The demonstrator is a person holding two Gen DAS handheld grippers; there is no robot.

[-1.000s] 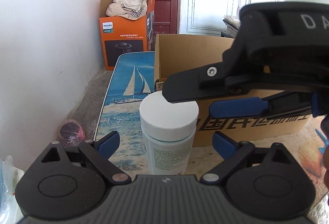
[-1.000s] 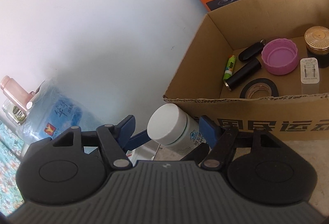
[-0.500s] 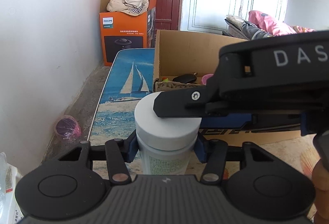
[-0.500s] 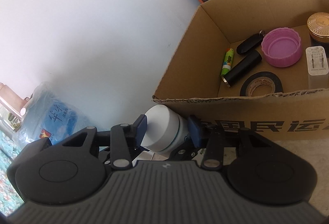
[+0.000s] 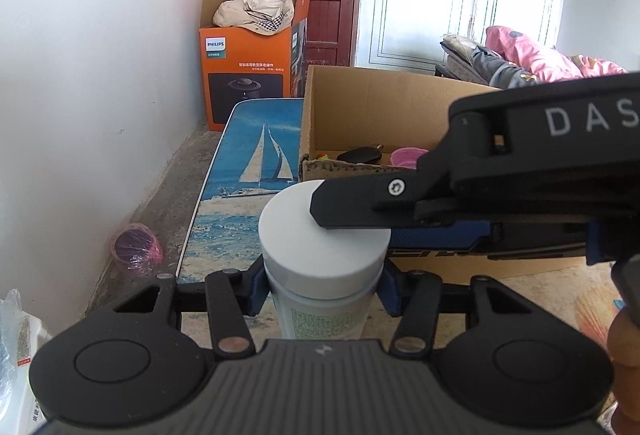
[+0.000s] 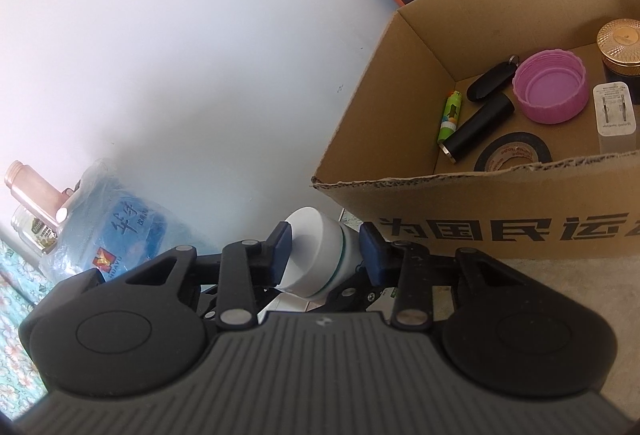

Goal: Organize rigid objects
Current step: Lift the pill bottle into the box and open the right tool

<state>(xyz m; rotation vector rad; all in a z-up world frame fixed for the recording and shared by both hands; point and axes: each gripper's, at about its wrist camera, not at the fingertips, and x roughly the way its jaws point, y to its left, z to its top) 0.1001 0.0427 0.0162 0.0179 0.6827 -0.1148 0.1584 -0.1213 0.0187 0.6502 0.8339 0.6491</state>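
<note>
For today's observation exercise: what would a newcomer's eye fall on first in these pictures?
First, the white-capped bottle in the middle foreground, pinched by both claws: the left claw on its body, the right claw on its cap. Next, the open box just behind, with a pink lid and tape roll inside.

The cardboard box (image 6: 500, 203) wall blocks ahead — white wall (image 6: 180, 55) hems leftward.
</note>
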